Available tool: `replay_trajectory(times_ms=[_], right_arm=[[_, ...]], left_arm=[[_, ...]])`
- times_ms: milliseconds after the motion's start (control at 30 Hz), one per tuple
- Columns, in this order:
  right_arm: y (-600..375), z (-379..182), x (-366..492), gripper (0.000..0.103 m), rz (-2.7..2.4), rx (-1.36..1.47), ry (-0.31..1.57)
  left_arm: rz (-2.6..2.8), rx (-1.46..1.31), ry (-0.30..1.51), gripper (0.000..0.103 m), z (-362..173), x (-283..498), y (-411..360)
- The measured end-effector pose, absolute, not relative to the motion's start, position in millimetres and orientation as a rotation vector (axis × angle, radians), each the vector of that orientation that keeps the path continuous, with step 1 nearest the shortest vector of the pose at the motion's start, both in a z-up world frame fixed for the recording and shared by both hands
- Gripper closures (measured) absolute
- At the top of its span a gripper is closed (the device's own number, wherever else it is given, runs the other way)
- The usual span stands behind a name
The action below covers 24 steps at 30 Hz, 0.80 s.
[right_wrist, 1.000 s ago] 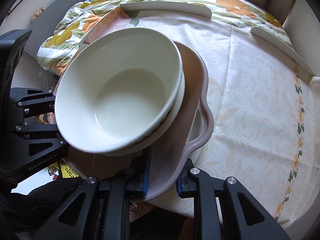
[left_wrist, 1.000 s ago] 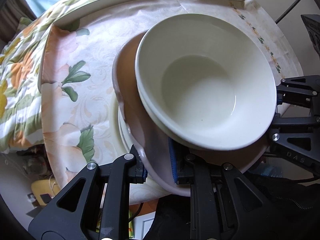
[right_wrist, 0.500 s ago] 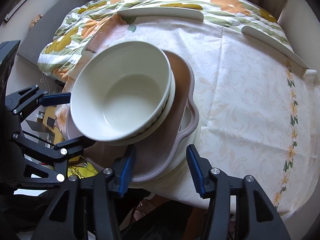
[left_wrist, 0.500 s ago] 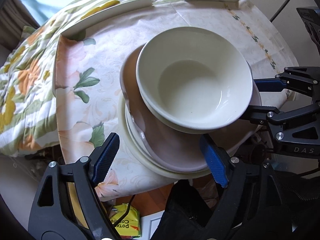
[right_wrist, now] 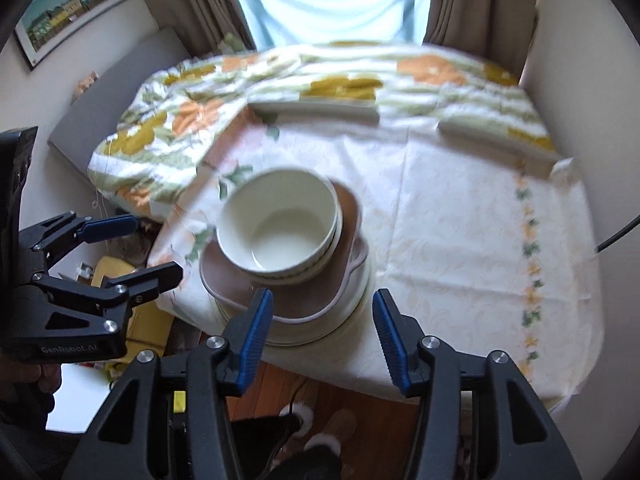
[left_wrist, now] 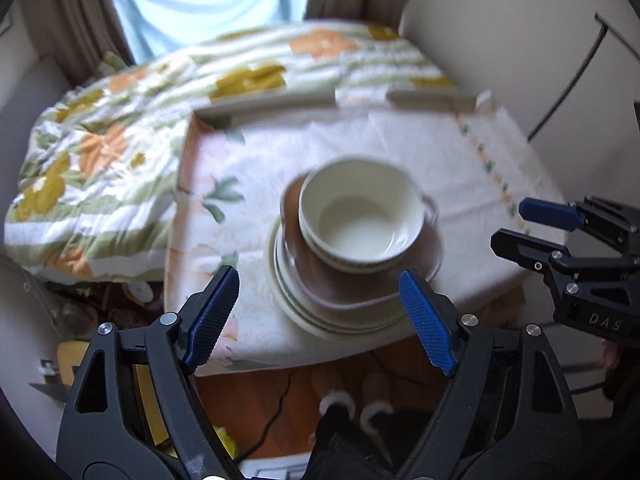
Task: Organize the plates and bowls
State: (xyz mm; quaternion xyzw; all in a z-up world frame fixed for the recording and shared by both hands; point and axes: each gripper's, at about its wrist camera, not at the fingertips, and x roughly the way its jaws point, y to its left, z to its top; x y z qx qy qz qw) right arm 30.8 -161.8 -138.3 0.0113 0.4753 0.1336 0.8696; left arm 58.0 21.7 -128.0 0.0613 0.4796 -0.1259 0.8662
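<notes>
Both grippers have let go of the brown tray and drawn back from the table; the left gripper and right gripper stand wide and empty; the cream bowls sit nested on the tray atop plates at the table's near edge; retreat straight, clear of the overhanging rims; only the right wrist view shows a framed picture.

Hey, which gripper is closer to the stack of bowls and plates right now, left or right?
Right, though only slightly. The right gripper hangs open just off the stack's near edge; the left gripper, also open, sits a little farther back from it. Neither touches the dishes.
</notes>
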Motion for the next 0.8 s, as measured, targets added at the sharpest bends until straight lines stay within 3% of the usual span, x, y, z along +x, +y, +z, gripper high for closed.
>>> replay_trajectory(times_ms=[67, 133, 200, 333, 800], right_arm=[[-171, -111, 11, 0.043, 0.245, 0.029, 0.905], [-182, -85, -3, 0.021, 0.212, 0.041, 0.819], [-193, -60, -18, 0.016, 0.174, 0.061, 0.741], [-207, -26, -43, 0.004, 0.117, 0.064, 0.628], [-212, 0, -80, 0.002, 0.015, 0.087, 0.491]], left_arm=[[-0.235, 0.099, 0.905, 0.022, -95, 37, 19], [-0.212, 0.083, 0.82, 0.017, -69, 18, 16], [-0.169, 0.075, 0.726, 0.0, -42, 0, 12], [-0.121, 0.06, 0.575, 0.0, -2, -36, 6], [-0.119, 0.064, 0.445, 0.0, 34, -81, -1]])
